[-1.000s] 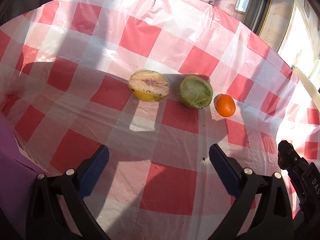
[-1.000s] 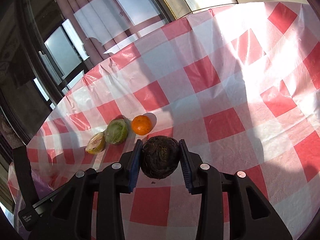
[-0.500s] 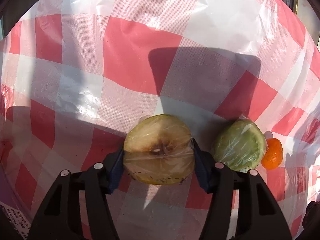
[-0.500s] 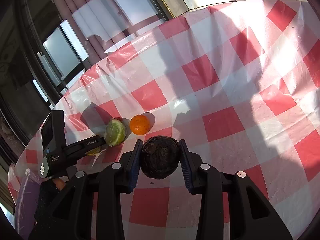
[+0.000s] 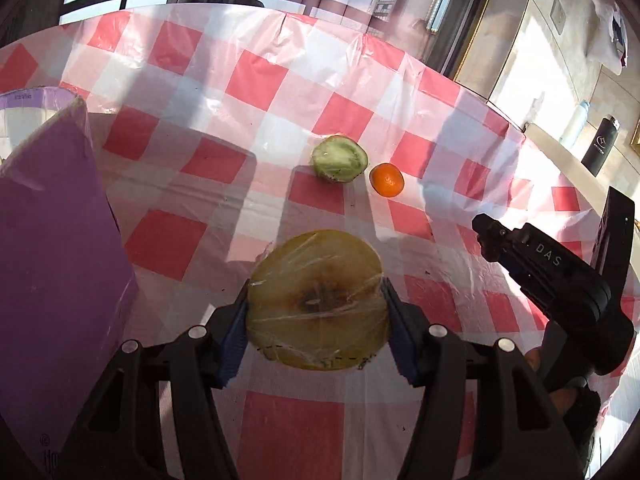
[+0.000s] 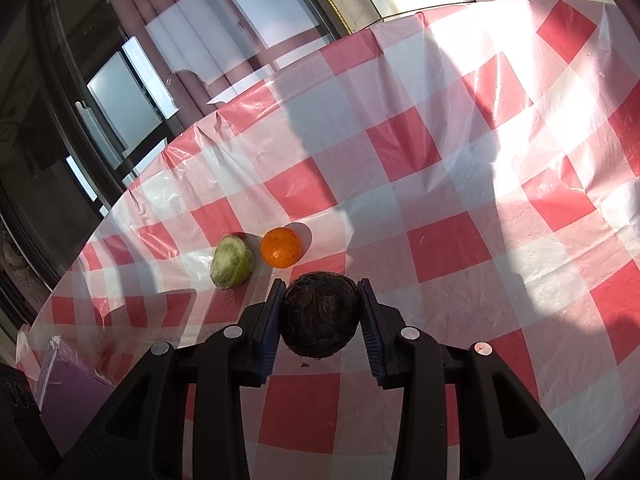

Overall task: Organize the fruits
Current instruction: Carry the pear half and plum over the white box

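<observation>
At the left edge of the left wrist view stands a purple cardboard box (image 5: 52,248), one only, with its open top just visible. Right of it, the left claw (image 5: 316,320) is clamped on a yellow half fruit wrapped in clear film (image 5: 318,300). The jaws have just been closing, and now both blue pads press on its sides. The cut face is pale yellow with a brown core in the middle, and it faces up and toward the camera; the film is wrinkled and shiny. The fruit is wider than tall, with its long axis running from pad to pad. It looks lifted above the worktop with the red and white checked plastic cloth (image 5: 256,80).

Farther back on the cloth lie a green half fruit in clear film (image 5: 339,159) and, just beside it on the right, a small round orange (image 5: 386,179); they are close, but I cannot tell if they touch. The green half shows its pale cut face up.

The right claw (image 6: 320,316) is clamped on a dark brown, rough, round fruit (image 6: 320,314), low over the cloth.

In all there are four fruits, two held and two lying, one of each kind.
</observation>
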Demonstrator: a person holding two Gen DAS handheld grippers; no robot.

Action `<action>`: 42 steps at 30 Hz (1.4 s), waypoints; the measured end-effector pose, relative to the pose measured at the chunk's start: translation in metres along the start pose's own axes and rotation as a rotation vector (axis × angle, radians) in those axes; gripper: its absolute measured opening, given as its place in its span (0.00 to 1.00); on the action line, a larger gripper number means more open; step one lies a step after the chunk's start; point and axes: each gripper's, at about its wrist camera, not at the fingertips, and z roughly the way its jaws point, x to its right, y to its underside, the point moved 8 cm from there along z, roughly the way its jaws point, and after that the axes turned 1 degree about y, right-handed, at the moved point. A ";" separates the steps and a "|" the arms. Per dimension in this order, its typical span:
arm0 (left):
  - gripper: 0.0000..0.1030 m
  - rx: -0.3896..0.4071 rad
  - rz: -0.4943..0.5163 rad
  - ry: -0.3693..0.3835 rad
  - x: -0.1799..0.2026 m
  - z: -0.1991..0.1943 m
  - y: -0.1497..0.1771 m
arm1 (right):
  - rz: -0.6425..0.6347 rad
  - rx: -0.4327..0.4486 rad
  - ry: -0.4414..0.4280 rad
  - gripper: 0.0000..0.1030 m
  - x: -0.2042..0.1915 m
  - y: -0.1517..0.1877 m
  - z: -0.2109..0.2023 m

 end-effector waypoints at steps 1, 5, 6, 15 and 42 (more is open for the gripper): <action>0.58 0.009 0.011 0.011 0.001 -0.007 0.006 | -0.001 0.000 -0.001 0.36 0.000 0.000 0.000; 0.58 0.004 0.020 0.053 0.008 -0.003 0.025 | -0.002 -0.001 0.000 0.36 0.000 0.000 0.000; 0.58 -0.002 0.017 0.067 0.009 -0.002 0.026 | -0.003 -0.002 0.000 0.36 -0.001 0.000 0.000; 0.58 -0.036 -0.030 0.112 0.004 0.016 0.030 | -0.007 -0.006 -0.001 0.36 0.000 0.000 0.000; 0.58 -0.004 0.008 0.163 0.013 -0.026 0.051 | 0.117 -0.010 -0.091 0.36 -0.026 0.119 -0.147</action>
